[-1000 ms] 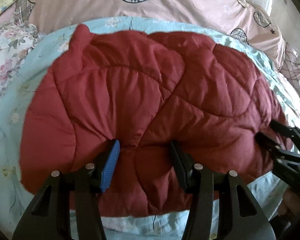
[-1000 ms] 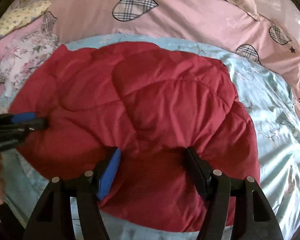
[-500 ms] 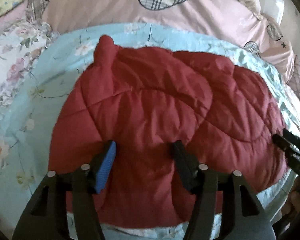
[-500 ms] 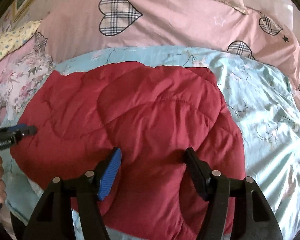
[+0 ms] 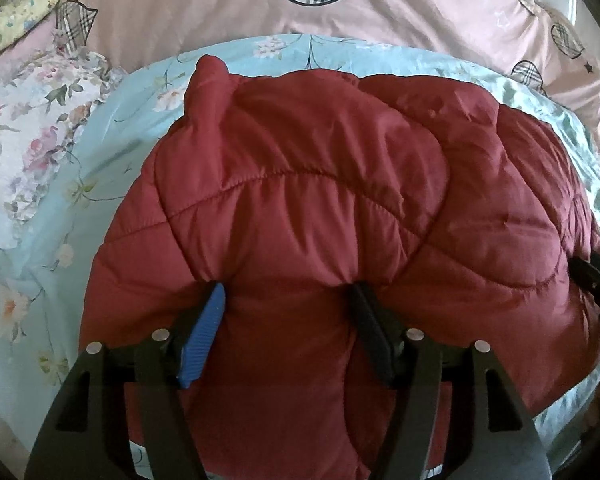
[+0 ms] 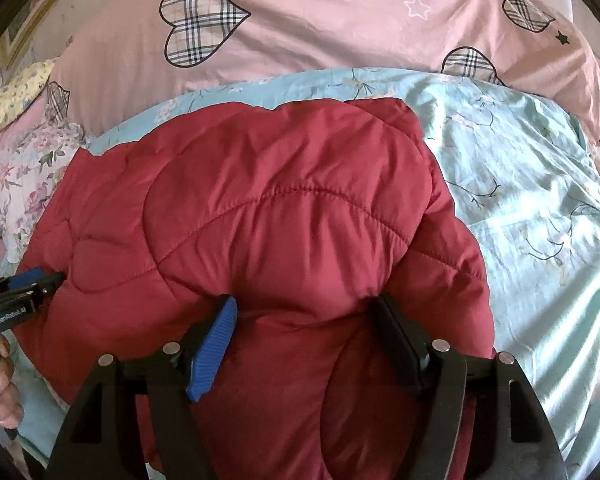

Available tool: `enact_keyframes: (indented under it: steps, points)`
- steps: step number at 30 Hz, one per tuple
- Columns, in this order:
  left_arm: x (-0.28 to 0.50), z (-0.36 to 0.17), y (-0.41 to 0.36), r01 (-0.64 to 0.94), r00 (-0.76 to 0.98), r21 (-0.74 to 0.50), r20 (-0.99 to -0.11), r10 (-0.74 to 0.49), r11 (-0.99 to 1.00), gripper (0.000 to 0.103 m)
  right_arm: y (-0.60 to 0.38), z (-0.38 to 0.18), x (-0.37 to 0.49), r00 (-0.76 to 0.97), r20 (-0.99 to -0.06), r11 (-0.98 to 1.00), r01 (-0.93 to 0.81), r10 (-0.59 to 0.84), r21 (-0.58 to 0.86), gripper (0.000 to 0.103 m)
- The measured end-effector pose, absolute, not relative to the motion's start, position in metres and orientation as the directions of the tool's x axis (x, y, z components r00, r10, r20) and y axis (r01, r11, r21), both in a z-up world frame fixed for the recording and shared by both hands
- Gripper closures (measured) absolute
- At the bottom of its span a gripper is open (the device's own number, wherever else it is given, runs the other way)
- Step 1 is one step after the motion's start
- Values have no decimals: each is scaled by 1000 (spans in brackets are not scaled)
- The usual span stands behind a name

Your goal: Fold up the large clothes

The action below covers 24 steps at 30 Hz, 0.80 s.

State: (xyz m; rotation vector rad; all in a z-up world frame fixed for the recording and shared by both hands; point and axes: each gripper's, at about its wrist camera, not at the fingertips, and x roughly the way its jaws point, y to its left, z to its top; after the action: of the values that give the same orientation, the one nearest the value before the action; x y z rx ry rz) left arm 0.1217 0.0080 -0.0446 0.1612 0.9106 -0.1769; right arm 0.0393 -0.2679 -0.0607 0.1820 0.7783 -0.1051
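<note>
Since the earlier frames the red quilted garment (image 5: 340,208) has drawn in toward the near edge of the bed: more blue floral sheet (image 5: 100,184) is exposed on its left side, and in the right wrist view a wider band of sheet (image 6: 532,208) shows on its right.

Garment: bulky, padded, stitched in curved panels, lying bunched on the sheet, well short of the pink bedding. A small rounded corner stands up at its far left. Its near edge overhangs the near edge of the bed in both views.

Left gripper (image 5: 286,300): fingers set wide apart with a thick fold of the garment bulging between them; the blue pad (image 5: 204,336) and the black pad (image 5: 370,328) both press into the fabric. It has hold of the garment near its left end.

Right gripper (image 6: 306,312): same condition, fingers wide, a padded fold pinched between blue pad (image 6: 214,348) and black pad (image 6: 400,340), toward the right end. It shows at the right edge of the left view, tips against the garment.

Person's left hand (image 6: 0,376) grips the handle at the left edge of the right view.

Surroundings: pink duvet (image 6: 340,28) with plaid hearts lies along the far side of the bed; a floral cloth (image 5: 24,132) sits at the far left; a yellow floral pillow (image 5: 20,20) lies in the far-left corner.
</note>
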Motion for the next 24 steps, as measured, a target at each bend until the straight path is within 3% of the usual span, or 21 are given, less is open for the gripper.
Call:
enact_keyframes:
  steps: [13,18,24]
  points:
    - [124,-46,8,220,601,75,-796,-75,973,38,-239,-25,2,758,-652,989,116,-31,87,33]
    - [124,-45,8,221,602,73,-795,-77,973,38,-229,-51,17,687,-725,995,95,-43,30,32]
    - [106,-21,30,240,577,-77,-791,-206,968,37,-233,-57,20,686,-726,994,106,-48,35,31]
